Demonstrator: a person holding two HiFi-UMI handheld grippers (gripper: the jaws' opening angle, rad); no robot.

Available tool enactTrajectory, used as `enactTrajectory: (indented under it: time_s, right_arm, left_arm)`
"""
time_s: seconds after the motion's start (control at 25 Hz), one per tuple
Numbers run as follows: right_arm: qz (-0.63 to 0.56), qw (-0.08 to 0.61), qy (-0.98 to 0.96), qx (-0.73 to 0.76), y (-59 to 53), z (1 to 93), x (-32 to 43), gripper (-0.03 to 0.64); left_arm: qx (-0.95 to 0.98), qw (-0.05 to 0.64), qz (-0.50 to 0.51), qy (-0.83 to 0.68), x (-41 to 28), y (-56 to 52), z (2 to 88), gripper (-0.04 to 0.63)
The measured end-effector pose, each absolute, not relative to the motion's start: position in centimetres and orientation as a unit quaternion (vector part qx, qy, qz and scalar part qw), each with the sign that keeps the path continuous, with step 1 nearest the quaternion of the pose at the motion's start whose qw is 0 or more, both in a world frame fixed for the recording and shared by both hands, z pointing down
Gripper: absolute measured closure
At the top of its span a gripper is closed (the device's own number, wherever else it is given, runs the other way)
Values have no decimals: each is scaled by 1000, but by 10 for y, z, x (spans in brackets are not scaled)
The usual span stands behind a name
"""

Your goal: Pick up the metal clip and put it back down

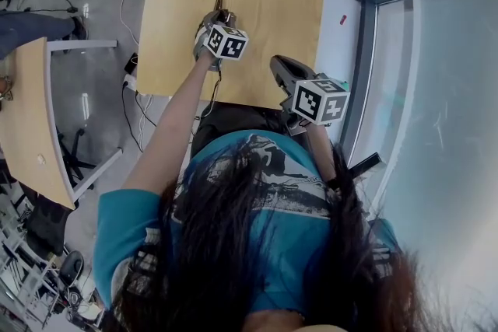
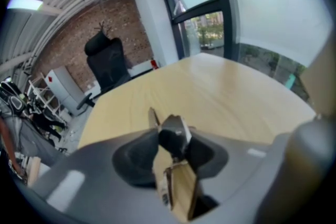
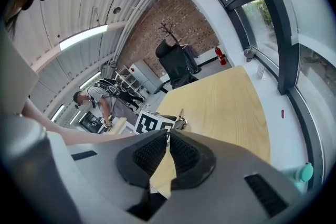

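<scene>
Grasping looks to be the step in hand: the left gripper [image 1: 219, 18] has its fingers [image 2: 137, 157] closed on the black body of the metal clip [image 2: 175, 132], whose wire handle pokes out ahead over the tabletop [image 1: 272, 4]. Whether the clip is clear of the wood I cannot tell. The next move probably calls for a short, straight lift and then a gentle lowering, with the pinch kept firm so the clip does not twist out. The left arm reaches well forward over the tabletop, while the right gripper [image 3: 168, 152], fingers closed on nothing, hangs at the near edge close to the body.
</scene>
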State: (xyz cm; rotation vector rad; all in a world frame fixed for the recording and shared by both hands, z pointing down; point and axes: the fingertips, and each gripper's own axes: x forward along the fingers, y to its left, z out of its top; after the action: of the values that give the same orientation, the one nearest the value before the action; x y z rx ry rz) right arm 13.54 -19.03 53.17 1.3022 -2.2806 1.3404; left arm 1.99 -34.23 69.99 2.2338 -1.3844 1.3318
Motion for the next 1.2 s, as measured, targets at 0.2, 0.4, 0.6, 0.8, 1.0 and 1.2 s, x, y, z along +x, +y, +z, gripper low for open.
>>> enactTrajectory:
  time_s: [0.2,0.4,0.6,0.8,1.0,1.2]
  right_arm:
    - [451,96,-772,438,-195,532,133,588]
    - [452,102,-777,426,-196,534,120,588]
    - [451,106,-782,416,-197,534,108,588]
    - [448,109,-789,405,-199,533,94,588]
    - [442,112,-797,395,-204,529,84,588]
    - [439,113,-803,387,-207,526,71,588]
  left_arm:
    - [761,173,397,-482,16,-340,688,479]
    - [752,274,298,-520,5,-335,673,494]
    - [766,292,247,-517,1,-325,644,503]
    - [795,282,199,-498,1,-306,598,505]
    - [817,262,152,-491,-2,-282,546,505]
    - [821,270,94,-494,-19,-263,501,506]
